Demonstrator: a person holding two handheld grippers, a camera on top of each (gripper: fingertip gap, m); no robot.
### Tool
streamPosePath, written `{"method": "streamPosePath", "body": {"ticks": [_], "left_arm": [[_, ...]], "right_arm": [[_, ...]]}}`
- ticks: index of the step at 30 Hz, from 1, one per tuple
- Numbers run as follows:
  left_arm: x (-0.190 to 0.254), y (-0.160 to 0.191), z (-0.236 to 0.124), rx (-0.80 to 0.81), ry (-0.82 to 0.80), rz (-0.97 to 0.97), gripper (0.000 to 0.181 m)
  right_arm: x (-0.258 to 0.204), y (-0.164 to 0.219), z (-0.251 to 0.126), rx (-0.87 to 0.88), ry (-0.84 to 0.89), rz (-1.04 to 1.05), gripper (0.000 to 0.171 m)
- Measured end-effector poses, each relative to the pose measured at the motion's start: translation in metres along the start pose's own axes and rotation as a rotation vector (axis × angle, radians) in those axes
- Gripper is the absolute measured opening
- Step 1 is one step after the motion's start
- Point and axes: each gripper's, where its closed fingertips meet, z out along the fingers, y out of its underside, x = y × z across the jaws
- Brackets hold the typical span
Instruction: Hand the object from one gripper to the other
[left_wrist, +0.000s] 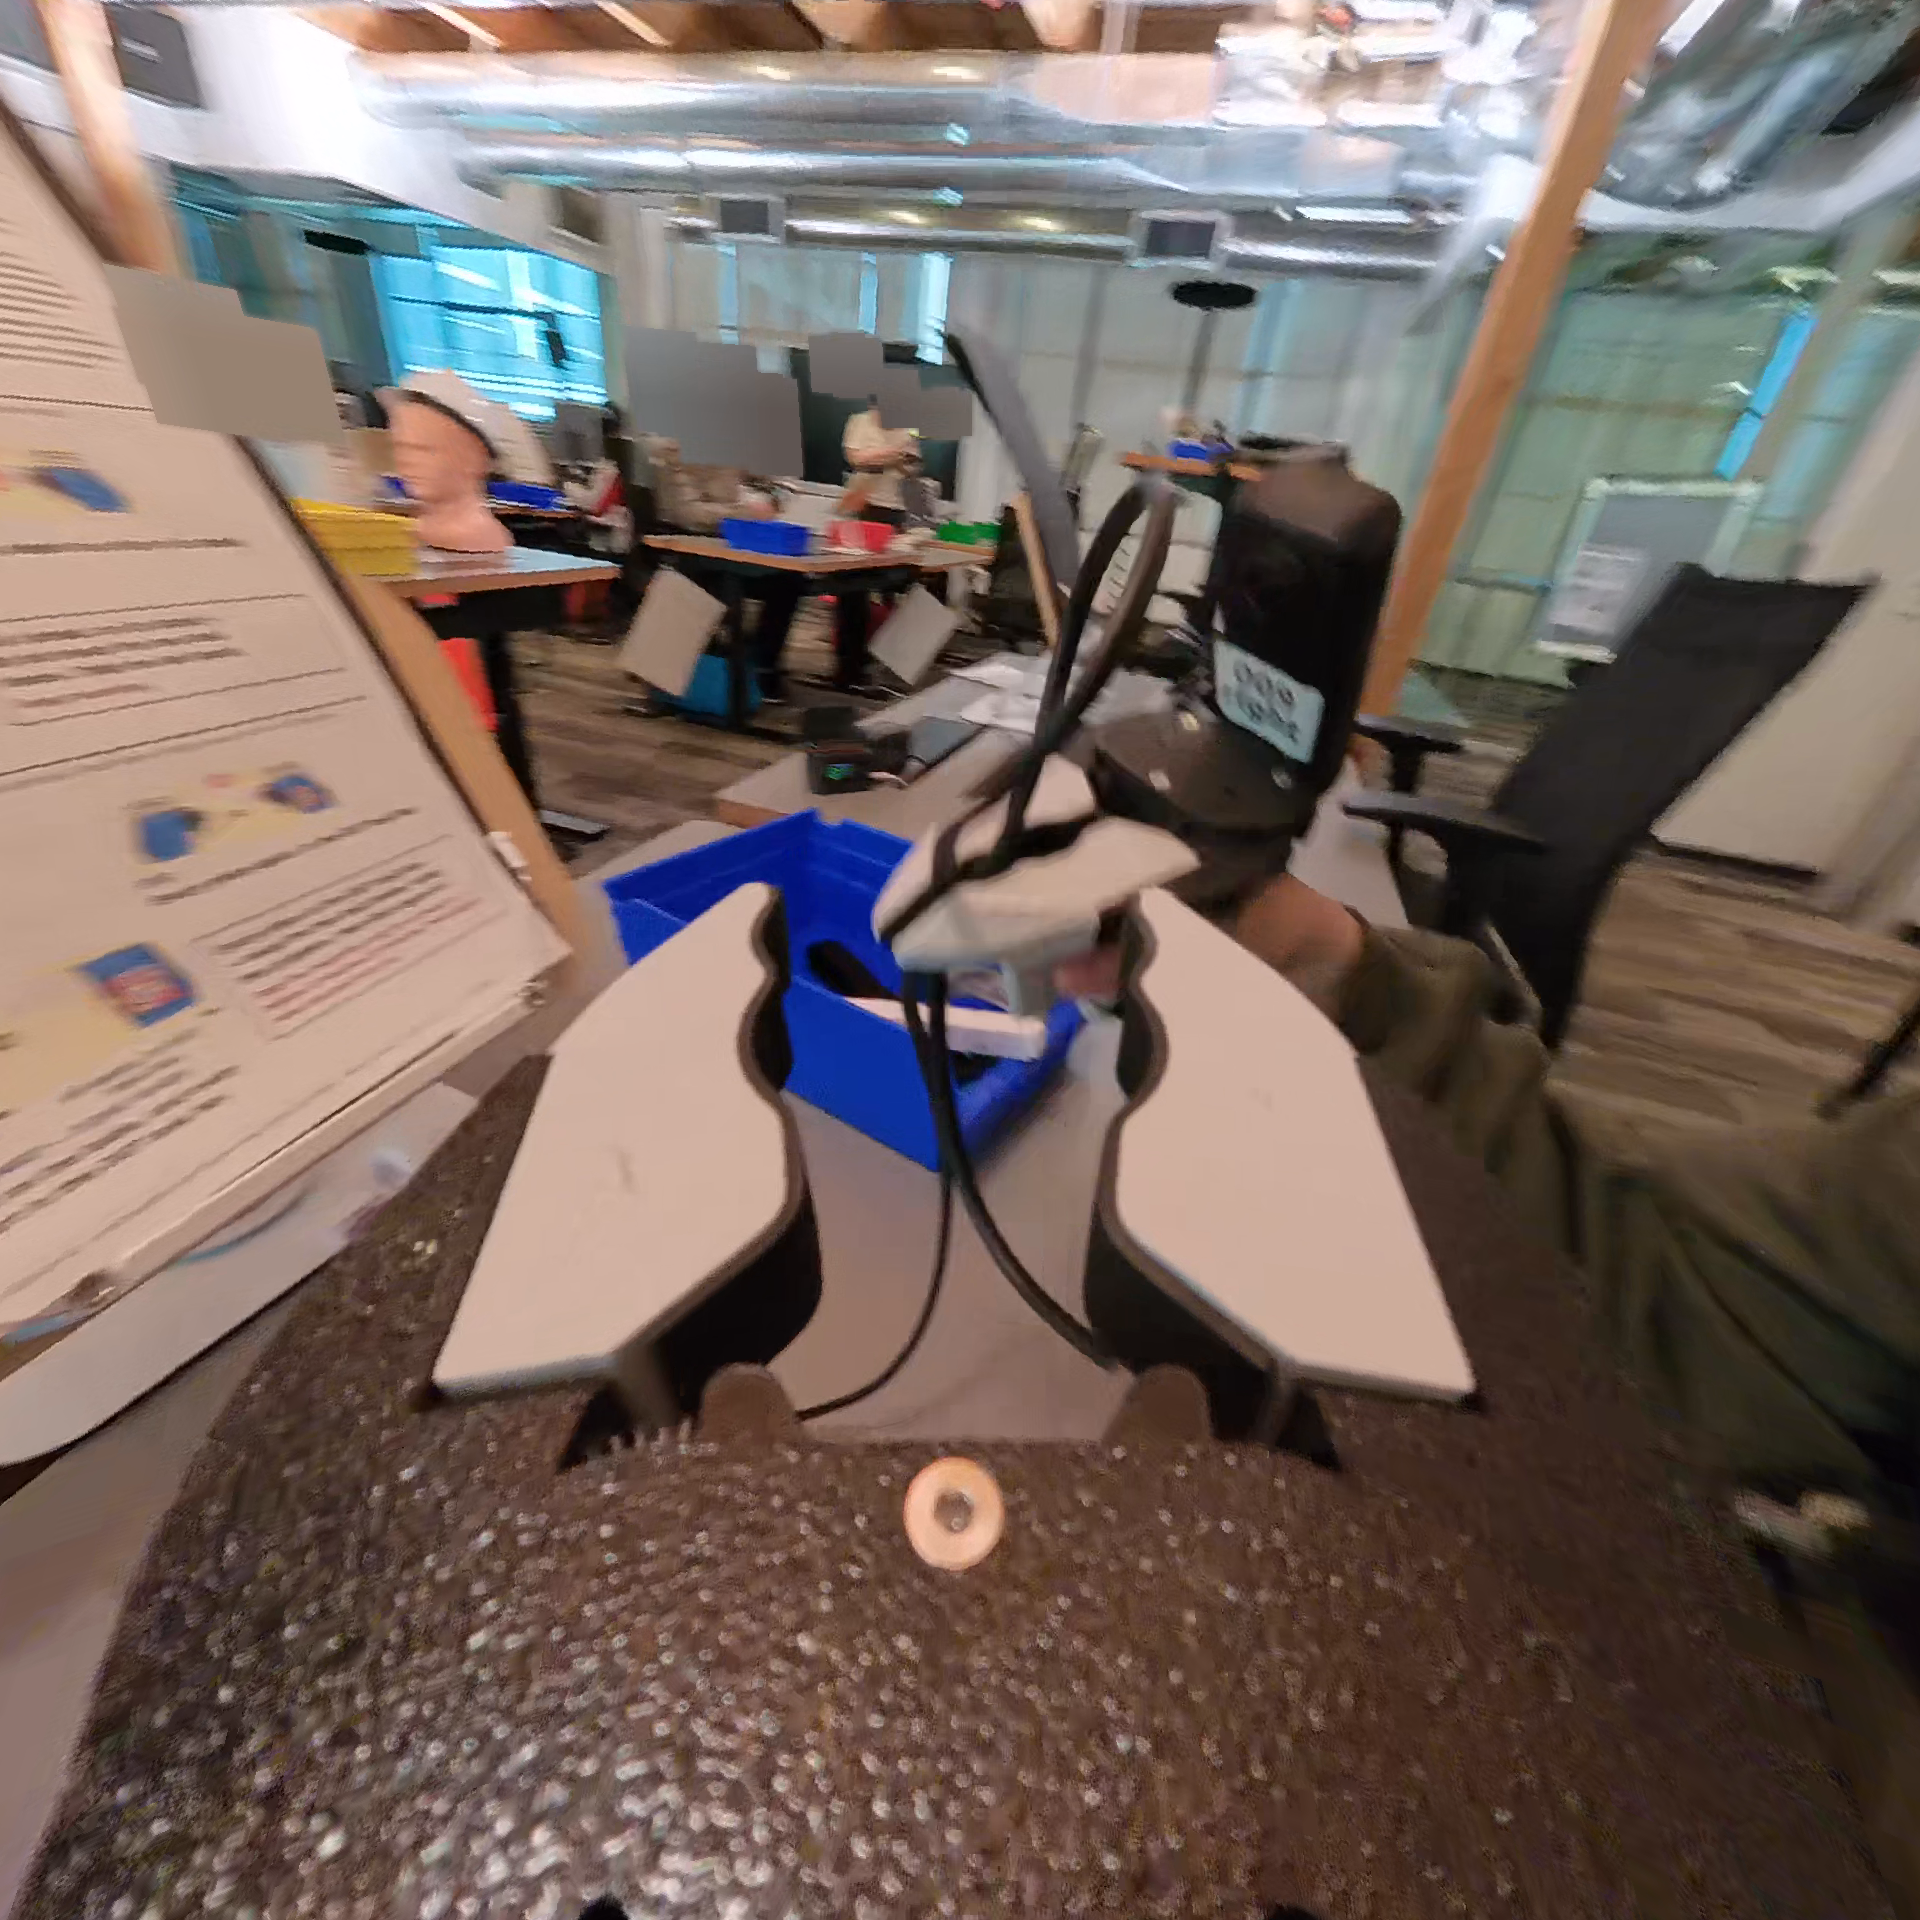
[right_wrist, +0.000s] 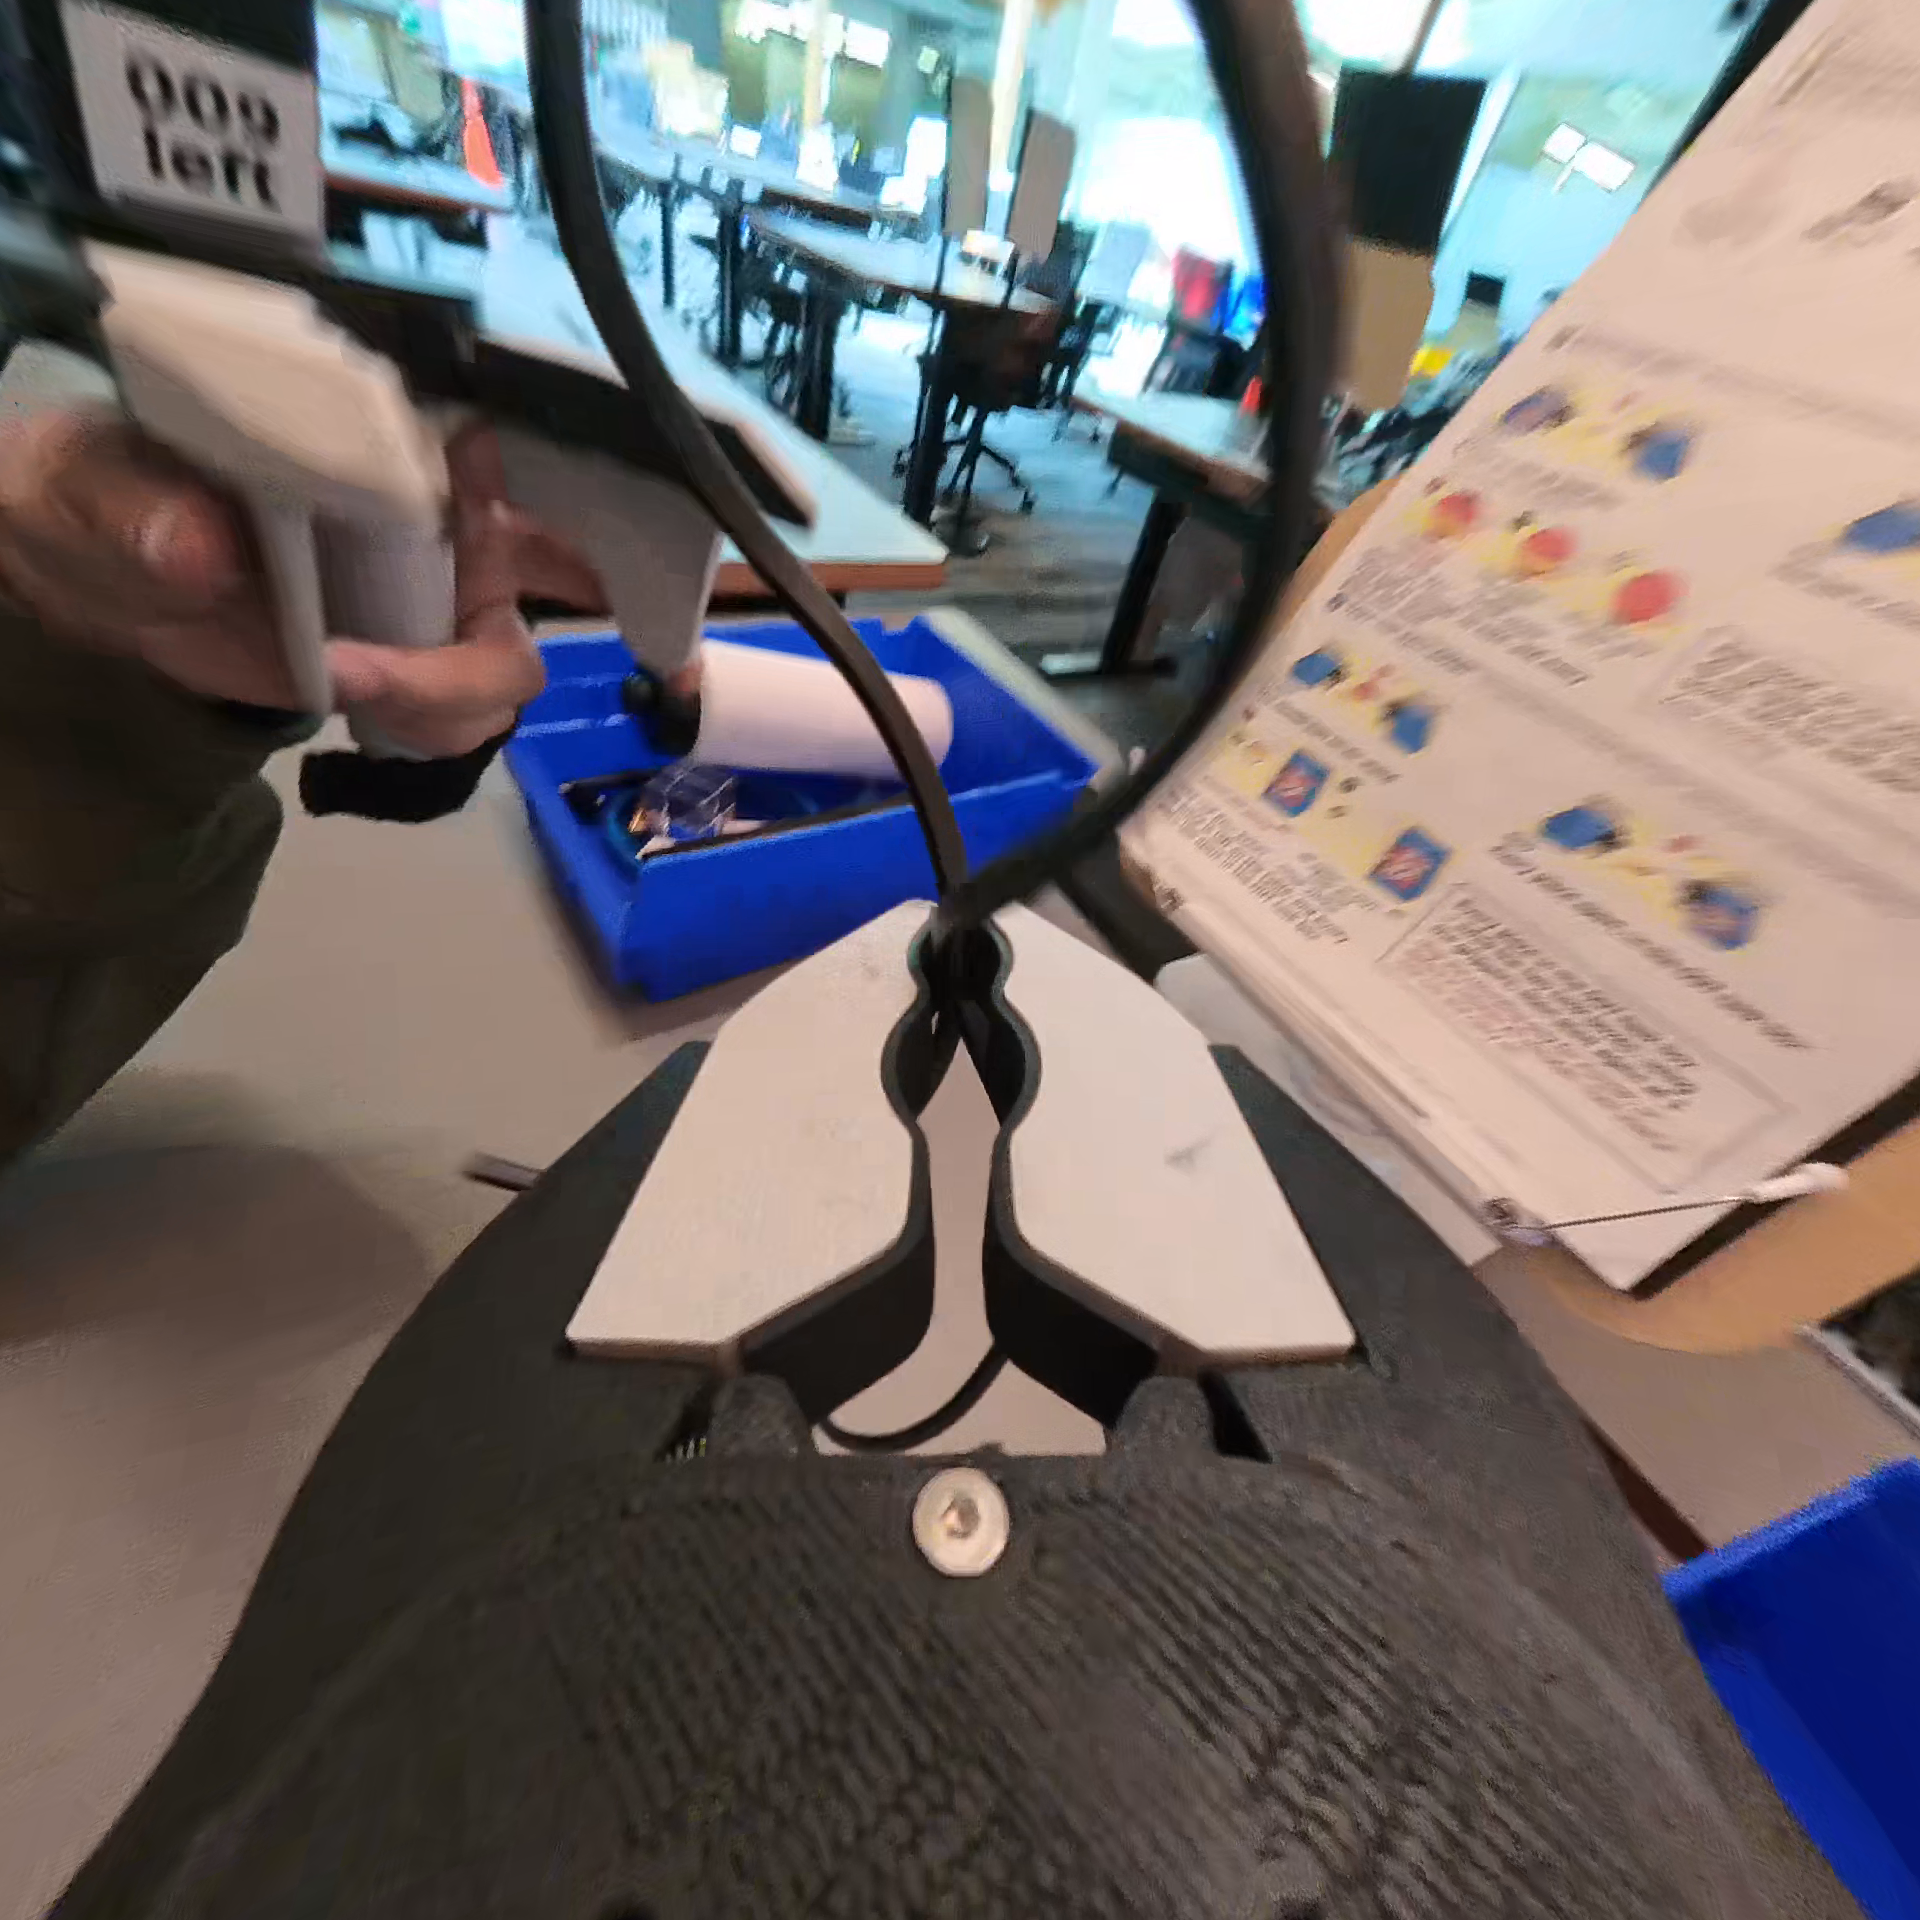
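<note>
Between right gripper (right_wrist: 961, 940) fingers: thin black looped cable (right_wrist: 665, 416), pinched; left gripper (left_wrist: 951, 935) fingers wide.

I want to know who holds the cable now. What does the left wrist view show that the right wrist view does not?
Only the left wrist view shows the left gripper open, with the black cable hanging loose between its fingers, and a black office chair. Only the right wrist view shows the right gripper shut on the cable's crossing point, the loop rising above it. Both show the blue bin and the instruction board.
</note>
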Motion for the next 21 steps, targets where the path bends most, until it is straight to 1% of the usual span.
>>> {"method": "streamPosePath", "body": {"ticks": [2, 4, 6, 10, 14, 15, 18, 21], "left_arm": [[0.009, 0.012, 0.0, -0.069, 0.062, 0.045, 0.064], [0.008, 0.027, 0.004, -0.142, 0.069, 0.081, 0.066], [0.008, 0.044, 0.012, -0.203, 0.106, 0.067, 0.067], [0.02, 0.078, 0.031, -0.34, 0.223, -0.002, 0.075], [0.035, 0.113, 0.044, -0.474, 0.301, 0.056, 0.076], [0.033, 0.122, 0.046, -0.51, 0.291, 0.089, 0.073], [0.012, 0.14, 0.061, -0.568, 0.149, 0.209, 0.07], [0.022, 0.145, 0.073, -0.566, 0.175, 0.239, 0.057]], "right_arm": [[0.007, -0.019, -0.016, 0.104, 0.032, -0.028, 0.004], [0.008, -0.036, -0.031, 0.197, 0.039, -0.055, 0.004], [0.007, -0.049, -0.043, 0.258, 0.061, -0.101, 0.004], [-0.002, -0.061, -0.054, 0.299, 0.073, -0.212, 0.003], [-0.016, -0.063, -0.052, 0.302, 0.025, -0.276, 0.004], [-0.019, -0.064, -0.052, 0.311, 0.007, -0.275, 0.004], [-0.029, -0.077, -0.057, 0.408, -0.041, -0.246, 0.004], [-0.034, -0.083, -0.059, 0.451, -0.073, -0.224, 0.004]]}}
